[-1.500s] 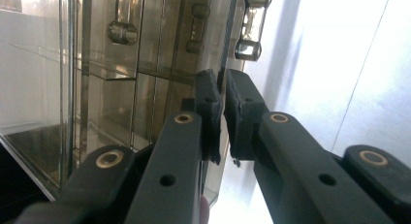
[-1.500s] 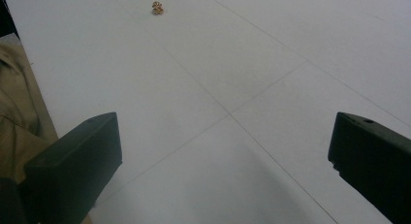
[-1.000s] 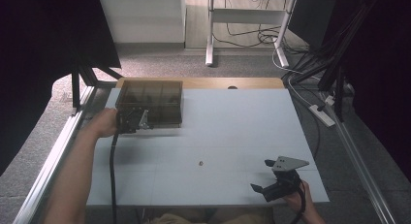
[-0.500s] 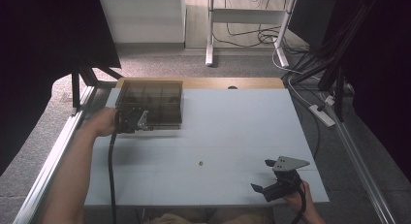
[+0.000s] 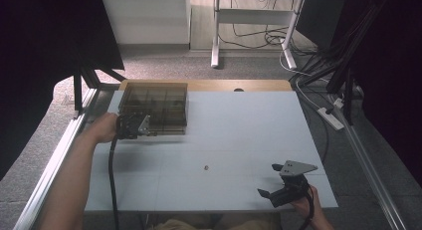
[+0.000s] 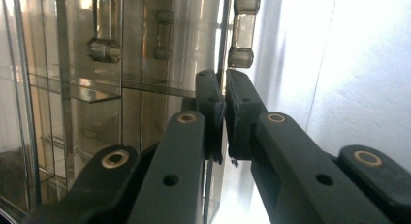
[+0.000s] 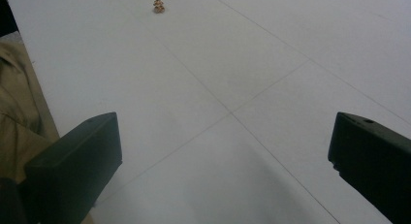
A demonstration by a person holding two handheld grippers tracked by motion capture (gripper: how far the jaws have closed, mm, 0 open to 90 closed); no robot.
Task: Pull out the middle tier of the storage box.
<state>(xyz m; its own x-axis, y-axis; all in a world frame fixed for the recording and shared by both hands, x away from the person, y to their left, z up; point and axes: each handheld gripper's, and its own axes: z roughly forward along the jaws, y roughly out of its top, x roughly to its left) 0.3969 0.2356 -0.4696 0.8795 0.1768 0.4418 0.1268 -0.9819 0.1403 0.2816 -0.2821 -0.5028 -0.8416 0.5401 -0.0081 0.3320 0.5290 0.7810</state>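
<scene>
One smoked clear compartment box (image 5: 155,106) is seen at the table's (image 5: 239,120) far left, its near wall clamped edge-on between the nearly closed jaws of the left gripper (image 6: 224,107). One small brownish object (image 5: 206,167), too tiny to identify, lies mid-table. The right gripper (image 5: 271,181) is held spread wide, grasping nothing; its jaws are cut off in its own view.

A: What sort of place is this?
B: A lab: black curtains (image 5: 45,46) enclose a white table (image 5: 239,125) on a metal frame (image 5: 59,145), with cables (image 5: 259,38) and a power strip (image 5: 332,118) on grey carpet.
</scene>
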